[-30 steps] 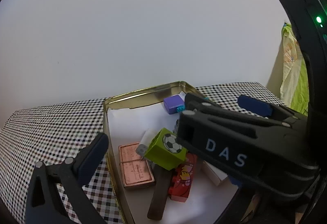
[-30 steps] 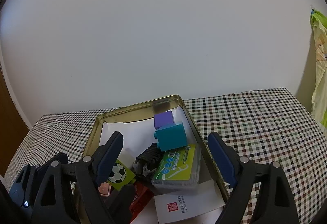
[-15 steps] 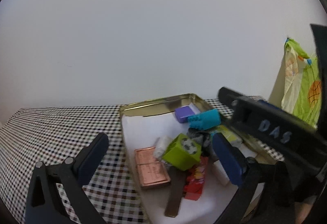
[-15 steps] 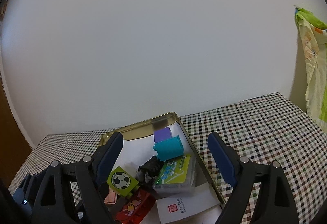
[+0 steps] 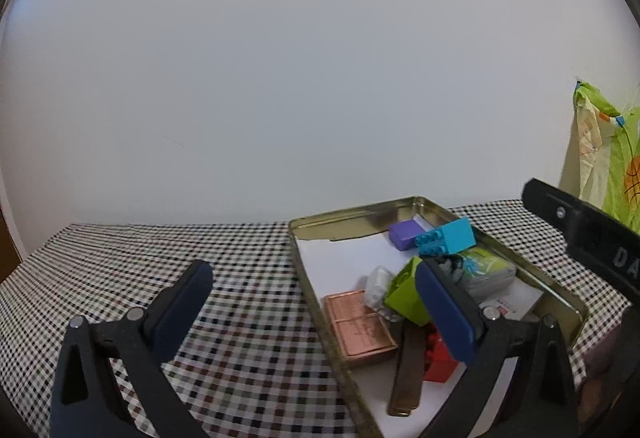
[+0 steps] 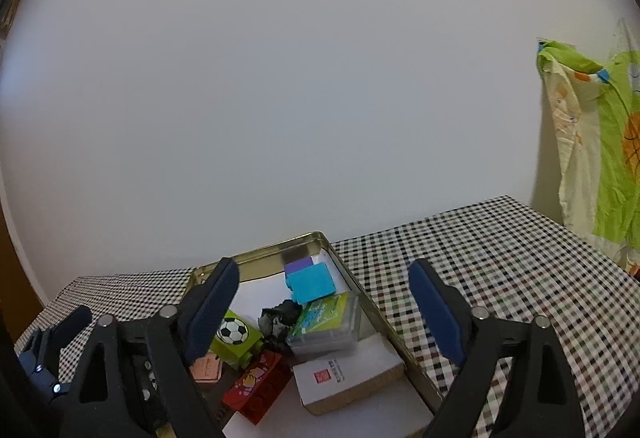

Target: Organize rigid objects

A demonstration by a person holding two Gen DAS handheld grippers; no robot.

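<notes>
Gold tin [image 6: 362, 294], lower centre of the right wrist view, lower right of the left wrist view. It sits on the checked desk [image 6: 500, 250] and holds all the rigid objects visible — none lies loose on the cloth, so the sorting appears largely done. Against the far wall of the tin: a purple block [image 6: 298, 264] with a cyan brick [image 6: 312, 283] just in front of it and touching. Nearer: a clear case with a green card [image 6: 326, 322], a dark crumpled piece [image 6: 280, 318], a lime brick with a football print [image 6: 234, 336], a red brick [image 6: 258, 386], a copper-coloured plate [image 5: 358, 326], a brown strip [image 5: 408, 366] and a white cork-edged box [image 6: 348, 378]. The pieces overlap and lean on one another; a paper liner covers the tin floor, presumably to cushion it.

Right gripper [image 6: 324, 308]: its fingers stand wide apart, having just been opening further, with nothing pinched — the tin merely shows in the gap beyond them. Left gripper [image 5: 312, 302]: fingers likewise spread and empty, the left one over bare cloth, the right one in front of the tin's contents. Both tools point slightly downward at the tin, a pose that suits either a release or a fresh approach.

Upper right of both views: a green-and-cream cloth [image 6: 592, 142] hanging at the wall, apart from the work.
</notes>
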